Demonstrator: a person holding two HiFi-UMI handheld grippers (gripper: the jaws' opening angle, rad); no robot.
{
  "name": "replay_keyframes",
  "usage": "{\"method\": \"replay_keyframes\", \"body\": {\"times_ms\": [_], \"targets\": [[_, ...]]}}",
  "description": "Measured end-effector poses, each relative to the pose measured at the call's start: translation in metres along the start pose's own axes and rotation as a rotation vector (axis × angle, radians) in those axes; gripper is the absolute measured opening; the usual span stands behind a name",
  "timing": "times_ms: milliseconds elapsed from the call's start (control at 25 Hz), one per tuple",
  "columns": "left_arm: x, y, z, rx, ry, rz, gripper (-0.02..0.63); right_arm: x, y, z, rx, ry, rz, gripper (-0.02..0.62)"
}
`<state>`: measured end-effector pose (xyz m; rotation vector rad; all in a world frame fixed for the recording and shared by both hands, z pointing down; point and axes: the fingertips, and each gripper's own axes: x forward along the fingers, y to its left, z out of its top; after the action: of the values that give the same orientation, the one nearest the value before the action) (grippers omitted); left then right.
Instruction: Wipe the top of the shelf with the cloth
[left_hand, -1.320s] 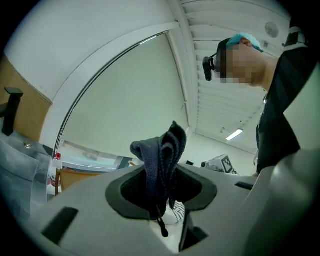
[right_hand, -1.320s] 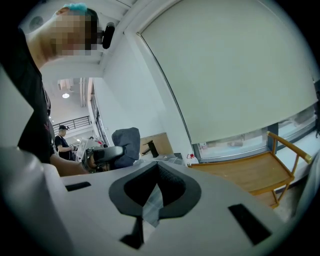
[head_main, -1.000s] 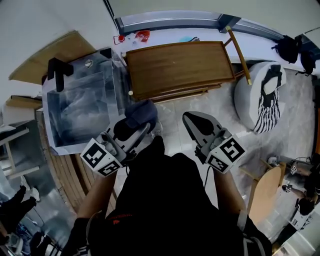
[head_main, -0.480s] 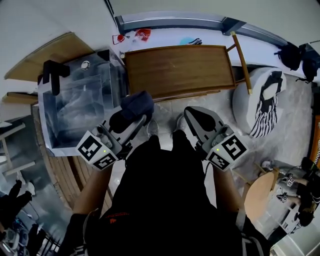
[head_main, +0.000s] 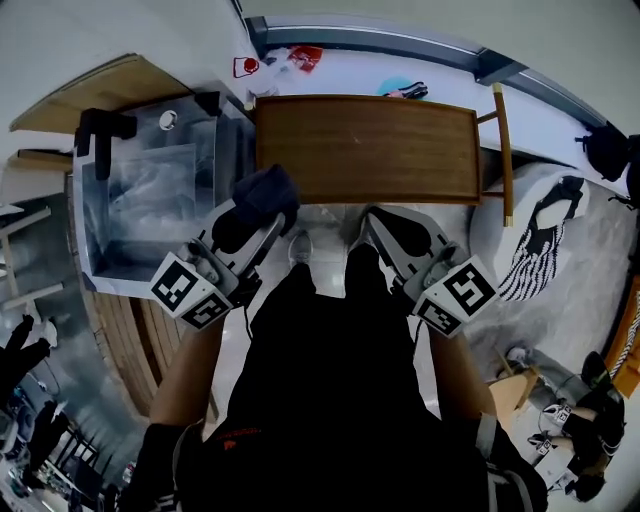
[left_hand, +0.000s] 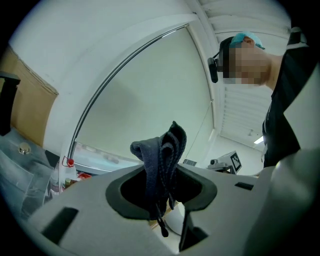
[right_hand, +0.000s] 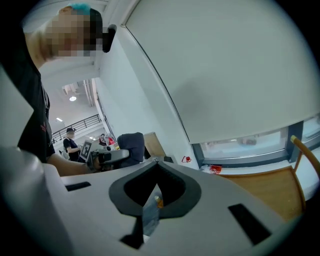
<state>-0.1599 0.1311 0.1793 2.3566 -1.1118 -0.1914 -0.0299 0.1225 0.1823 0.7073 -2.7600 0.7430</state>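
The wooden shelf top (head_main: 370, 150) lies straight ahead in the head view, bare and brown. My left gripper (head_main: 255, 207) is shut on a bunched dark blue cloth (head_main: 268, 188), held just short of the shelf's front left corner. In the left gripper view the cloth (left_hand: 162, 152) sticks up between the closed jaws, tilted toward the wall. My right gripper (head_main: 385, 228) is shut with nothing in it, near the shelf's front edge. The right gripper view shows the shelf top (right_hand: 265, 187) at lower right and the cloth (right_hand: 129, 145) at left.
A clear plastic bin (head_main: 150, 200) stands left of the shelf. A wooden rail (head_main: 502, 150) runs along the shelf's right end, with a white beanbag (head_main: 545, 215) beyond it. Small red items (head_main: 305, 57) lie on the sill behind. My shoe (head_main: 300, 247) is on the floor.
Both grippers have moved forward toward the shelf's front edge. The left one carried the cloth up to the front left corner. The shelf now sits squarer ahead.
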Motion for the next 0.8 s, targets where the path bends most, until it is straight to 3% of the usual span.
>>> {"method": "replay_keyframes", "body": {"times_ms": [800], "targets": [[0.060, 0.077, -0.048, -0.068, -0.002, 0.298, 0.146, 0.030, -0.108, -0.025, 0.047, 0.164, 0.179, 0.005]]}}
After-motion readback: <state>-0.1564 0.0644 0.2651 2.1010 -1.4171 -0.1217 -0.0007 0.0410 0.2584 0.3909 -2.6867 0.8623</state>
